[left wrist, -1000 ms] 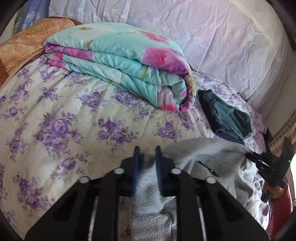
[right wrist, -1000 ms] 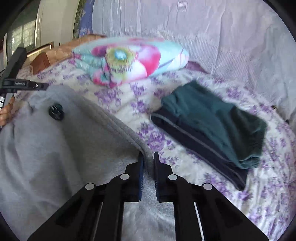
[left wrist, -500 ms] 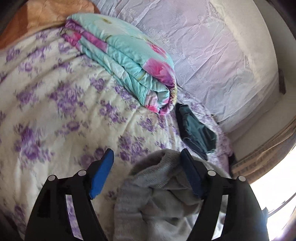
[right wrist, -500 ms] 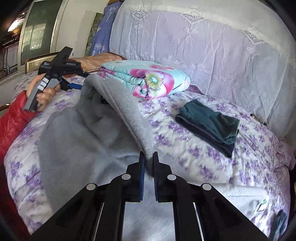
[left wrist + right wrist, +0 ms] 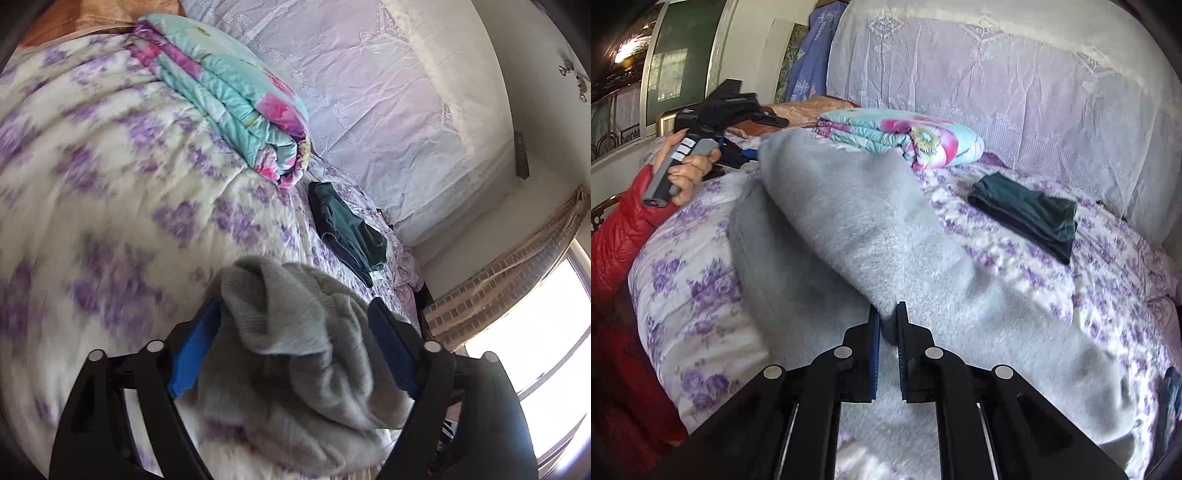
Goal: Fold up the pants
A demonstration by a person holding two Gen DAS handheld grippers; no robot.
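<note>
Right wrist view: the right claw [image 5: 887, 325] is pinched tight on an edge of the grey pants [image 5: 857, 236], lifting a broad fold of the fleecy cloth off the bed [image 5: 683, 280]. Across the fold, the left claw [image 5: 293, 330] has just been opening; its blue pads [image 5: 192, 354] now stand wide, with a bunched grey end lying loose between them, not squeezed. In the right wrist view a hand [image 5: 690, 168] in a red sleeve [image 5: 624, 221] holds that left tool at the far end of the garment.

By the look of it the folding is midway: one fold is being carried over, but the cloth is still rumpled and humped, not yet laid flat or squared. Smoothing and at least one more fold seem left.

Farther up the bed lie a folded dark green garment [image 5: 1030, 212] and a folded floral quilt [image 5: 905, 138], both well apart from the pants. Nothing blocks the work; the released bunch may slump and spoil the fold.
</note>
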